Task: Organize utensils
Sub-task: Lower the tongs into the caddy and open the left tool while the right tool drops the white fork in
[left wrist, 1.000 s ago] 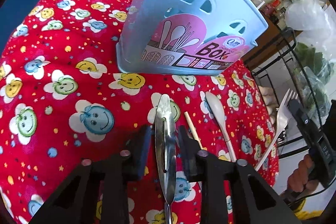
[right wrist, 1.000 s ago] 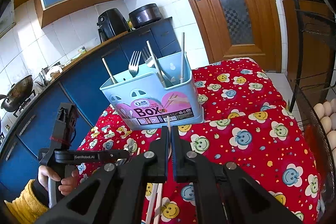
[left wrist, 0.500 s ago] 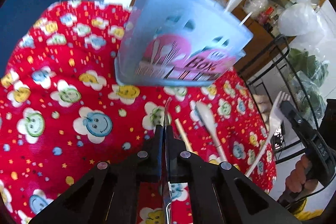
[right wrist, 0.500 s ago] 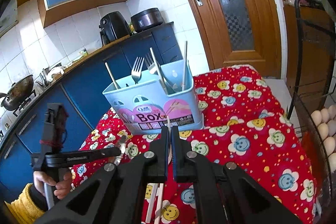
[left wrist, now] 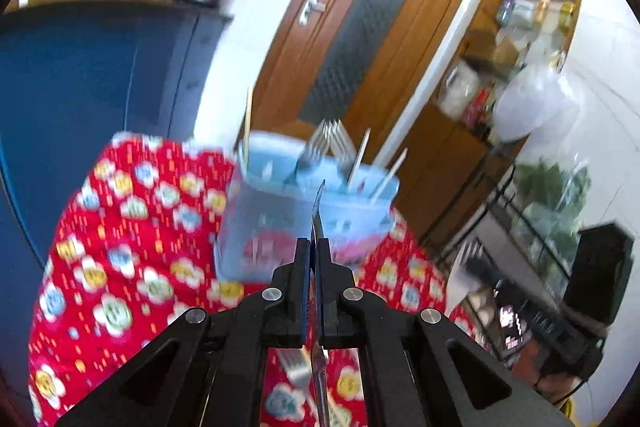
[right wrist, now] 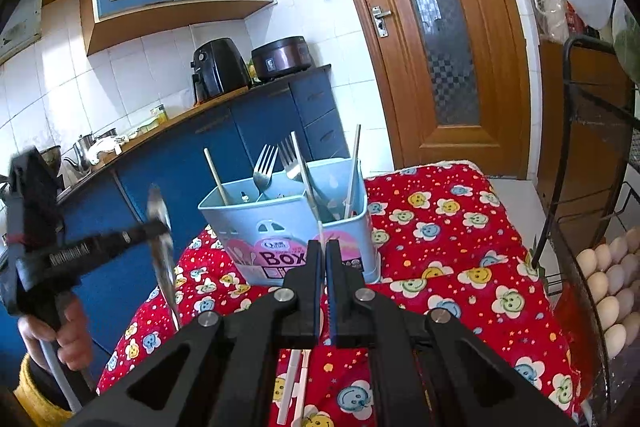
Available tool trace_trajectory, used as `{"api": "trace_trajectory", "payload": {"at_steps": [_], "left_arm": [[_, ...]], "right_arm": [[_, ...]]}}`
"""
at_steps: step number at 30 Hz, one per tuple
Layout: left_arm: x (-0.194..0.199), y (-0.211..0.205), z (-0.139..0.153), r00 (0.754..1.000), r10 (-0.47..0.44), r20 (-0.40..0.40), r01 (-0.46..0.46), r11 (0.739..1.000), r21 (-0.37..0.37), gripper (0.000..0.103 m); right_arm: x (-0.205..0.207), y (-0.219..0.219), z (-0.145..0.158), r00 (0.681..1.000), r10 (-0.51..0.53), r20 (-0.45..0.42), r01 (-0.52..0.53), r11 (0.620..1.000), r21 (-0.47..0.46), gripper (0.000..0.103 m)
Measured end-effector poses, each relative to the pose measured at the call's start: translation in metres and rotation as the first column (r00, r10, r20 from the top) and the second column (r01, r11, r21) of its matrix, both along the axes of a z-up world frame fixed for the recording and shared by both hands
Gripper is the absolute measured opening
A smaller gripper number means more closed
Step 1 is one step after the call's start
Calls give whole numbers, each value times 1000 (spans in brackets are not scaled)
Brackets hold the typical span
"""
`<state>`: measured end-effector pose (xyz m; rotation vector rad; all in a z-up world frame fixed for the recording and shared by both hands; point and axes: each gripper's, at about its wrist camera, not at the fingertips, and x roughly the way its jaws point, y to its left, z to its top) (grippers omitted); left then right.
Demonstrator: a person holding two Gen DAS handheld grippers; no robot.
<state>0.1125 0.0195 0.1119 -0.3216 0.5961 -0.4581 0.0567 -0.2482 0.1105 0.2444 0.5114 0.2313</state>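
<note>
A light blue utensil box (right wrist: 288, 227) stands on the red smiley tablecloth (right wrist: 440, 227) with forks and chopsticks upright in it; it also shows, blurred, in the left wrist view (left wrist: 304, 211). My left gripper (left wrist: 314, 259) is shut on a metal spoon (right wrist: 160, 247), held edge-on in its own view (left wrist: 318, 211) and lifted above the cloth, left of the box. My right gripper (right wrist: 323, 259) is shut on a white plastic fork, whose thin handle (right wrist: 320, 231) sticks out between the fingers; it hovers in front of the box.
White chopsticks (right wrist: 292, 383) lie on the cloth under my right gripper. A metal fork (left wrist: 292, 367) lies under my left gripper. A black wire rack (right wrist: 592, 147) with eggs (right wrist: 612, 287) stands at the right. Blue cabinets (right wrist: 240, 147) stand behind the table.
My left gripper shut on the spoon, lifted it off the cloth and tilted up towards the box. My right gripper rose slightly, still shut on its fork.
</note>
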Motion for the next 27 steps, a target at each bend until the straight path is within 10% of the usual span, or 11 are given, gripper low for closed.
{"api": "trace_trajectory", "payload": {"at_steps": [27], "left_arm": [[62,-5,133,926,193,325,-224,973,60,2]], "right_arm": [[65,-5,73,978,-87,190,114,984,-137,4]]}}
